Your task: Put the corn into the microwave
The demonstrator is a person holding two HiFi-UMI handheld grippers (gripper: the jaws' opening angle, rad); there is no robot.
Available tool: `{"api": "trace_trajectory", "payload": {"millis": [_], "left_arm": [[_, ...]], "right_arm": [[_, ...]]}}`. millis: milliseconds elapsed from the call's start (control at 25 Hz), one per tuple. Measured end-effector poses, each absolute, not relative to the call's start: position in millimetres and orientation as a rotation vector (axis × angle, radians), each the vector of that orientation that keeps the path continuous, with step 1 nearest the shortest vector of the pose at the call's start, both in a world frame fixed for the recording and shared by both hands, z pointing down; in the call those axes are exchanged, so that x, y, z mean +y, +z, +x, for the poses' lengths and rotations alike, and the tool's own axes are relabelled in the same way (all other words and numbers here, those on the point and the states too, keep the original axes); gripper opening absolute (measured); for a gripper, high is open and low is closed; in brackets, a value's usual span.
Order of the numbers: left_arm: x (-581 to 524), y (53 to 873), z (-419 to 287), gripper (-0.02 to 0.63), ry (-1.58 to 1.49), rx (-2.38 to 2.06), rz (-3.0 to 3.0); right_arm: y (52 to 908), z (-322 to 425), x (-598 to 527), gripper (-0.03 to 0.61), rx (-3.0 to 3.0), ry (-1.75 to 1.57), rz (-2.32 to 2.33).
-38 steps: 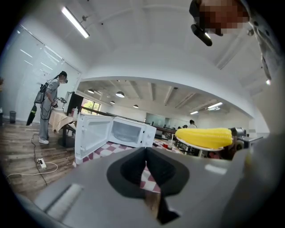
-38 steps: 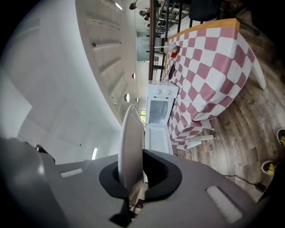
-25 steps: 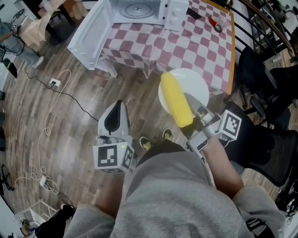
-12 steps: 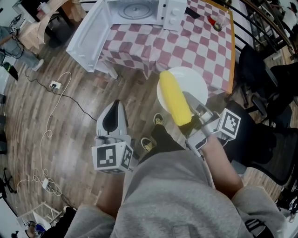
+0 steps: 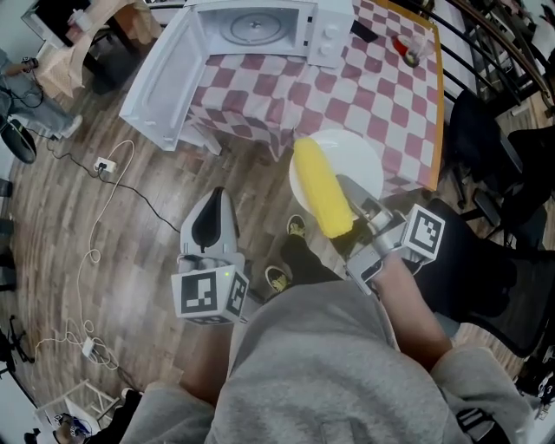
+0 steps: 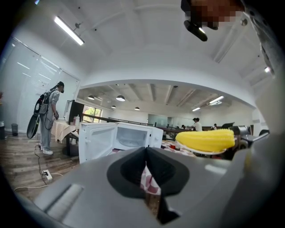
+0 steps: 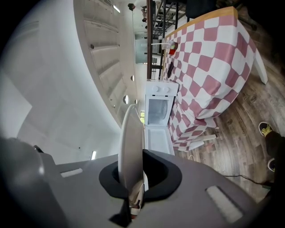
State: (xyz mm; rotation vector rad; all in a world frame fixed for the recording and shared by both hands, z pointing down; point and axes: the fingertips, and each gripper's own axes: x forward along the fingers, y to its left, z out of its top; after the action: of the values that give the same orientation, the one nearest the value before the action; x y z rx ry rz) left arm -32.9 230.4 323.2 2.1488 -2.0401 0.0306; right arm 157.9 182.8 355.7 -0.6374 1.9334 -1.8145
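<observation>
A yellow corn cob point(image 5: 321, 189) lies on a white plate point(image 5: 362, 154), held level over the near edge of the checkered table. My right gripper point(image 5: 368, 212) is shut on the plate's near rim, and its own view shows the plate point(image 7: 131, 142) edge-on between the jaws. The white microwave point(image 5: 260, 22) stands at the far end of the table with its door point(image 5: 160, 65) swung wide to the left and its cavity empty. My left gripper point(image 5: 212, 208) hangs over the floor to the left, shut and empty. The left gripper view shows the corn point(image 6: 205, 139) at right and the microwave point(image 6: 129, 138) ahead.
The pink-and-white checkered table point(image 5: 381, 87) carries a small red item and a glass point(image 5: 408, 48) at its far right. Black chairs point(image 5: 499, 173) stand right of it. Cables and a power strip point(image 5: 102, 165) lie on the wooden floor at left. A person point(image 6: 48, 116) stands far left.
Both grippers have drifted a little toward the table. The plate with the corn now overlaps the table's near edge more, and the microwave shows fuller in the head view.
</observation>
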Motion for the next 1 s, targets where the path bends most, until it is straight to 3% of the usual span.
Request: {"api": "trace_trajectory", "payload": {"millis": [1000], "left_arm": [[85.8,328.7,-31.7,0.008,0.133,-2.021,2.139]], "right_arm": [[370.8,139.3,47.3,0.006,1.889,-1.91,-0.579]]}}
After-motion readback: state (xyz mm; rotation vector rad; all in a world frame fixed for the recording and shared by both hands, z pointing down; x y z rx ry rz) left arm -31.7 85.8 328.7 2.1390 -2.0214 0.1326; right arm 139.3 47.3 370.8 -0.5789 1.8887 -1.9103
